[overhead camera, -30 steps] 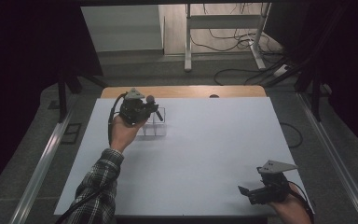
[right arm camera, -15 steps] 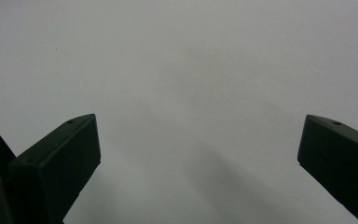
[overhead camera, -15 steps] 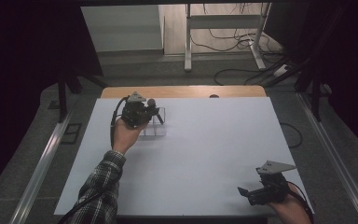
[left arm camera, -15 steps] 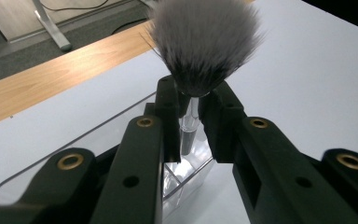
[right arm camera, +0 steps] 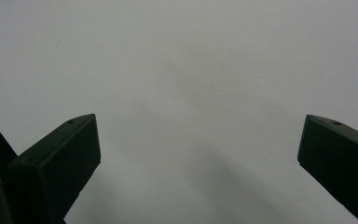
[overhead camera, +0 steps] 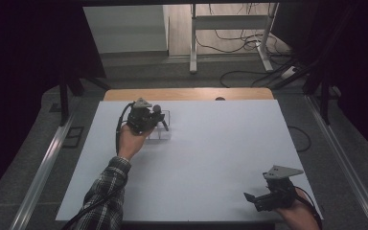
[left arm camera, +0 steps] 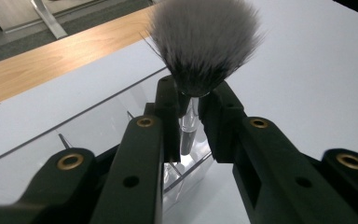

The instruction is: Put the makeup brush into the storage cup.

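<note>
The left gripper (left arm camera: pixel 191 109) pinches a clear-handled, grey-bristled brush (left arm camera: pixel 204 42) just above a clear plastic divided box (left arm camera: pixel 121 116). The brush handle's lower end stands inside a compartment. The right gripper (right arm camera: pixel 198 154) gapes wide, holding nothing.

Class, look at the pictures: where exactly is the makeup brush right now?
The makeup brush is clamped by its clear handle in the left gripper, bristles up, over the clear organizer at the table's far left in the high view.

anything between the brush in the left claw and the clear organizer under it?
Nothing visible. The left claw is shut on the brush by its clear handle, directly over the organizer; only open compartments and thin dividers lie below.
</note>
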The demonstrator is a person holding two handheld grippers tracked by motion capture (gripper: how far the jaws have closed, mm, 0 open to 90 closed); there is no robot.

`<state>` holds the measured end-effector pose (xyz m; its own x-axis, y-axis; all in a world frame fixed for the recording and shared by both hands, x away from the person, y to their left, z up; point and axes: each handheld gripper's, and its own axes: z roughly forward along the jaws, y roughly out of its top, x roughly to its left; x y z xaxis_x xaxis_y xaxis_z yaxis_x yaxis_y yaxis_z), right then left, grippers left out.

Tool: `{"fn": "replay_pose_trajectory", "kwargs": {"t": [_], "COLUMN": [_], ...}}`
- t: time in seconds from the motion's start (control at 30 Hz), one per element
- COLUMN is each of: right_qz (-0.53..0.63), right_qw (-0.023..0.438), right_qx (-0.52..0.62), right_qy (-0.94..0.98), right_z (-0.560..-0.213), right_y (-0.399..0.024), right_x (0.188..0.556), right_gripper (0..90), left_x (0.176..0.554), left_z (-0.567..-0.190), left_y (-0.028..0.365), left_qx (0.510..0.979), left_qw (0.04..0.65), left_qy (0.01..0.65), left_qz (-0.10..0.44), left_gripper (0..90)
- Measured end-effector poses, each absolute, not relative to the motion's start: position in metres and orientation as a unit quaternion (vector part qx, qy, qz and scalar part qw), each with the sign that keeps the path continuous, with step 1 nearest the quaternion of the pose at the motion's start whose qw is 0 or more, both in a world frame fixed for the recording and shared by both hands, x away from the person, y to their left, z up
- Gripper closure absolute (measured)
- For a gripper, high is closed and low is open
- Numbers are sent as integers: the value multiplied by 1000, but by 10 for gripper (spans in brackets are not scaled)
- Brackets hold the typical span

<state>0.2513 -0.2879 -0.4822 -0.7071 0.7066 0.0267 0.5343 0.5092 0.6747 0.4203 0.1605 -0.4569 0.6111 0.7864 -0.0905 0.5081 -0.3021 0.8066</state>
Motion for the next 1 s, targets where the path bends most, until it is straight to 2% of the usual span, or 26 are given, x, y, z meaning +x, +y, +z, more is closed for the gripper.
{"fn": "replay_pose_trajectory", "kwargs": {"t": [0.4, 0.93, 1.0], "right_qz": [337, 336, 336], "right_qw": [125, 125, 125], "right_qx": [360, 361, 361], "right_qy": [861, 861, 861], "right_z": [-483, -483, -483], "right_y": [-287, -287, -287], "right_x": [251, 251, 251], "right_gripper": [0, 0, 0], "left_x": [422, 422, 422], "left_z": [-464, -459, -459], "left_y": [155, 151, 150], "left_qx": [799, 800, 800], "left_qw": [414, 408, 403], "left_qy": [405, 405, 408], "left_qz": [166, 175, 176], "left_gripper": [746, 342, 257]}}
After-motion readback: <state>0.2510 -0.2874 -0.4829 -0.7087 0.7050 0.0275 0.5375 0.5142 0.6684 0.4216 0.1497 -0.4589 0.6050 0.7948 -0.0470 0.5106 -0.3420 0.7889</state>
